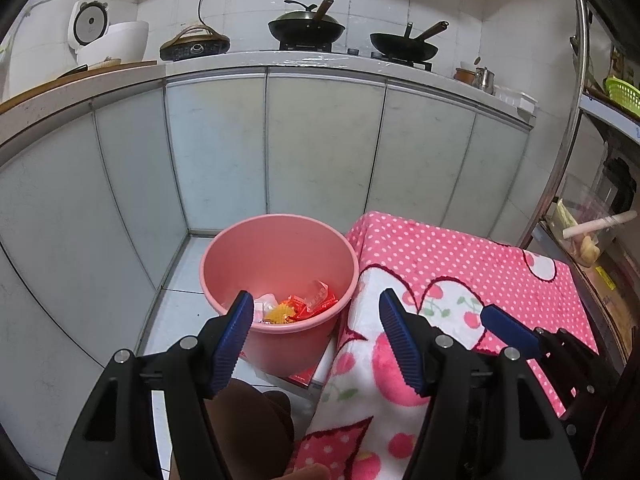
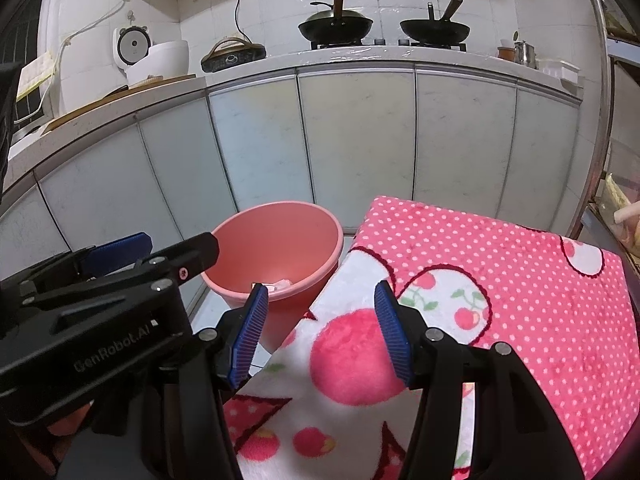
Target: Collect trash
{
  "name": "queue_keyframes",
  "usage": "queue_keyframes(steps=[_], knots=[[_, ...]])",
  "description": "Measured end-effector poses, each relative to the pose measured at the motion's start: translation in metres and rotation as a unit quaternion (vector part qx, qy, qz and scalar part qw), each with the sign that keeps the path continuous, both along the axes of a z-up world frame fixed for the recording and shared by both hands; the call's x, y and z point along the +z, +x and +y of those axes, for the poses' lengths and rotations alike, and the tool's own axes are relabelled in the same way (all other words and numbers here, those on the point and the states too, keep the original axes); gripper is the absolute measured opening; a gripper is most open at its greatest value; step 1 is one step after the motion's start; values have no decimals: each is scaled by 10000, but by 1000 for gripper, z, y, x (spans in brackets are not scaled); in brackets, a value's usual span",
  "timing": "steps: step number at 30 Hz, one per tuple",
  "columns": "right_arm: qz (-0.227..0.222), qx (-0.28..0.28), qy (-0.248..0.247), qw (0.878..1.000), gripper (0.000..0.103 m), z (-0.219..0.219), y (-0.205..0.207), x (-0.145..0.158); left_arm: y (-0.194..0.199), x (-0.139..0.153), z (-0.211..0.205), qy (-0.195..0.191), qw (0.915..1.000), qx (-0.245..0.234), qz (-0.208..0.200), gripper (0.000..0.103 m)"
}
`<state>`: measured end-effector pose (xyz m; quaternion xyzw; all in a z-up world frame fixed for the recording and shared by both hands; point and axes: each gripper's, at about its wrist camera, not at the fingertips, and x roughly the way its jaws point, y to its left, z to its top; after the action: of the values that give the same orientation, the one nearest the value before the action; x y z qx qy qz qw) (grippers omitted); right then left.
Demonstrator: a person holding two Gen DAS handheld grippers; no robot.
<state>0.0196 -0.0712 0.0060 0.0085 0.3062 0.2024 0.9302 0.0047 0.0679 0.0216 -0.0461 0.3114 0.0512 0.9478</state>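
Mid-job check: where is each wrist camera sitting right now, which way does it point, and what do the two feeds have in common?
Left wrist: sits behind the left tongs, open and empty, looking forward and down at the pink bucket with wrappers inside; the right tongs' blue pad shows at right.
Right wrist: sits behind the right tongs, open and empty, over the polka-dot blanket, facing the cabinets; the left tongs cross its left side.
Shared: bucket, blanket, cabinets, two woks.
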Motion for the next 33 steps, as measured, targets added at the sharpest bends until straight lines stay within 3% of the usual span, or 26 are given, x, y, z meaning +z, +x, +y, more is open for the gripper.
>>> queue_keyframes(steps=[33], knots=[[14,-156,-119,9998,56,-5,-10,2,-12,3,-2,-22,10000,-54,-37,64]])
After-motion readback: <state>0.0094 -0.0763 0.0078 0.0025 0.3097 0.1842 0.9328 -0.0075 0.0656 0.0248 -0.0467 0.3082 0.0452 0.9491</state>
